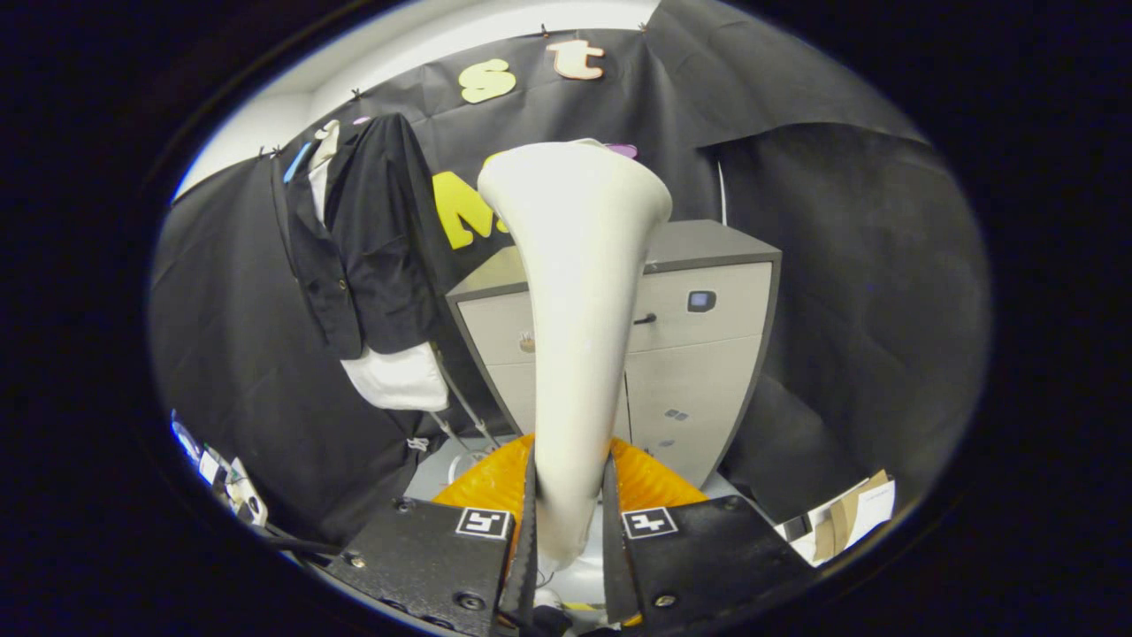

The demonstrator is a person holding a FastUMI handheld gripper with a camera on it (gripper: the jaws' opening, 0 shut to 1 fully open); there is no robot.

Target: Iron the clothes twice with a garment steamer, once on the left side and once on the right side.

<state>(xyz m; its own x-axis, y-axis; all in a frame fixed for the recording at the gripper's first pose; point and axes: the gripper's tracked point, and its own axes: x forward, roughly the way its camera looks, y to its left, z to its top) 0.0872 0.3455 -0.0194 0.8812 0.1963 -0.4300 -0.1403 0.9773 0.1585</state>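
Note:
My gripper (569, 504) is shut on the garment steamer (579, 301), a cream-white handheld body that rises from between my two black fingers (522, 531) and widens to a flared head at the top. Both fingers press on its narrow handle. The clothes (363, 239), a black jacket over a white shirt, hang against the black cloth wall to the left of the steamer head and some way beyond it. The steamer head stands apart from the jacket, with a gap of wall between them.
A grey cabinet (707, 354) with drawers stands behind the steamer. An orange ribbed object (654, 482) lies just ahead of my fingers on the floor. Cardboard and papers (849, 518) lie low at the right, small clutter (225, 482) low at the left.

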